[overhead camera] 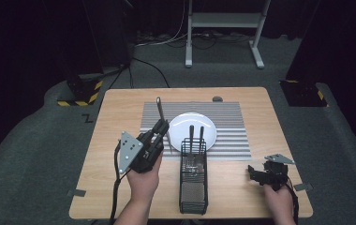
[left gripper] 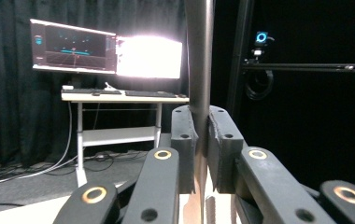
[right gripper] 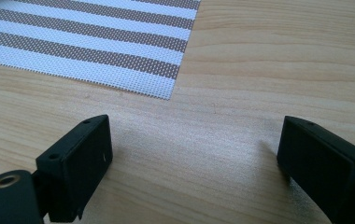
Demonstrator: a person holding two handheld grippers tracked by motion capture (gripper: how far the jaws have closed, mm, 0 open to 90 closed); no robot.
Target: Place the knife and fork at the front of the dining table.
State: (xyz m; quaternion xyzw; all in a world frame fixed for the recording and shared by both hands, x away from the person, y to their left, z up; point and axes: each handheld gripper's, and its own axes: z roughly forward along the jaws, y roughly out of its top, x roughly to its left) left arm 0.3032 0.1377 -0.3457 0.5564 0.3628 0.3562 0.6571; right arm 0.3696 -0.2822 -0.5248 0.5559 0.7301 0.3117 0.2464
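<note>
Left claw [overhead camera: 161, 127] clamped tight on a dark-handled utensil [overhead camera: 159, 107], pads pinching the shaft from both sides in the left gripper view [left gripper: 199, 70], handle standing almost upright above the striped placemat [overhead camera: 227, 136], at about nine o'clock from the white plate [overhead camera: 178, 123]. Working end hidden behind the claw, so kind of utensil not clear. Right claw [overhead camera: 255, 173] parked low on the worktop [overhead camera: 115, 112] at about three o'clock from the black wire caddy [overhead camera: 193, 187], jaws spread wide with nothing between them, bare wood and a corner of the placemat [right gripper: 96, 51] ahead of them.

Likely step: carrying the utensil across to the caddy, where two dark handles [overhead camera: 196, 136] already stand at the twelve o'clock end. To do it well:

- Keep the grip firm and the shaft vertical; a thin round handle twists easily between flat pads.
- Lift clear of the plate rim and the caddy's top wire before travelling toward four o'clock.
- Line up over a free cell beside the two handles, not over them.
- Lower straight down until the tip seats, then release; dropping from height risks a bounce or a tipped caddy.
- Bring the idle right claw against the caddy wall if it starts to slide.
</note>
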